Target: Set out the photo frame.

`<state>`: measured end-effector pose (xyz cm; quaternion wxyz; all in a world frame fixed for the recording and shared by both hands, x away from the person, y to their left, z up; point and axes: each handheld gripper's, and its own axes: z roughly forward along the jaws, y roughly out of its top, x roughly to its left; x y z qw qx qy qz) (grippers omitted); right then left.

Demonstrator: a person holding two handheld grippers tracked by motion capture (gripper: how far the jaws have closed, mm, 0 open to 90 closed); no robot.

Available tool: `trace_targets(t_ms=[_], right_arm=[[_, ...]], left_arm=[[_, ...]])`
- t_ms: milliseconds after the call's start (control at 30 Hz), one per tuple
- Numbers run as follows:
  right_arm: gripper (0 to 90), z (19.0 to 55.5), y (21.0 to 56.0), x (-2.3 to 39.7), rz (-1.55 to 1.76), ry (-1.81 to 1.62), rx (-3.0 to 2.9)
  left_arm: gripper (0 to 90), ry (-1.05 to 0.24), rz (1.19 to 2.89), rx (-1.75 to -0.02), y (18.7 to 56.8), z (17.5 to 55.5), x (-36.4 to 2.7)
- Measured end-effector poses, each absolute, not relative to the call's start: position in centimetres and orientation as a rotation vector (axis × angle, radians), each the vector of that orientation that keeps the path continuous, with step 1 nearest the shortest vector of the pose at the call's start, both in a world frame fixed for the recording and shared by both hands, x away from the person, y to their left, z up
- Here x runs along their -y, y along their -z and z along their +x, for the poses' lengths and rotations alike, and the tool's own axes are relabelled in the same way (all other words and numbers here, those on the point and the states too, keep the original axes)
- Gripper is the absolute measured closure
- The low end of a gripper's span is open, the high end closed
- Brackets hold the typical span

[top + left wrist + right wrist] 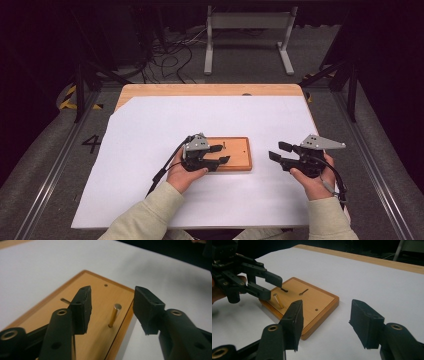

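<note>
Straddling brass pin with left hand-held gripper, jaws half-wide, pads either side, not yet touching, lined up for pinch. Pin stands upright in wooden board at frame centre on white-covered bench. Left hand low, gripper level. Right hand-held gripper idle right of board, half-open, empty.
</note>
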<state>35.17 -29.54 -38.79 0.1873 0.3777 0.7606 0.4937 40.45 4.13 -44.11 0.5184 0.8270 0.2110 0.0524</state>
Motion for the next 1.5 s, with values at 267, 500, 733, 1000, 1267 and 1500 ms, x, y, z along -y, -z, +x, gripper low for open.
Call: trace_targets(t_ms=[267, 500, 733, 1000, 1267, 1500], right_arm=[[44.6, 35.0, 39.0, 29.6, 1.074, -1.389, -2.141], [45.6, 34.6, 39.3, 29.8, 1.079, -1.383, -2.136], [51.0, 34.2, 39.3, 29.9, 1.056, -1.401, -2.139], [59.5, 34.1, 39.4, 29.9, 1.009, -1.396, -2.148], [62.1, 34.2, 39.6, 30.0, 0.988, -1.363, -2.114], [61.9, 34.4, 39.7, 30.0, 0.971, -1.343, -2.119]], left_arm=[[61.5, -0.148, 2.064, -0.481, 45.1, 40.6, -3.2], [75.0, -0.13, 2.099, -0.462, 45.9, 40.7, -2.5], [83.2, -0.118, 2.079, -0.491, 46.1, 41.1, -2.6], [83.1, -0.088, 2.072, -0.491, 46.2, 41.3, -2.8], [84.3, -0.201, 2.108, -0.405, 46.1, 40.8, -2.5], [84.0, -0.349, 2.146, -0.26, 46.2, 40.2, -2.4]])
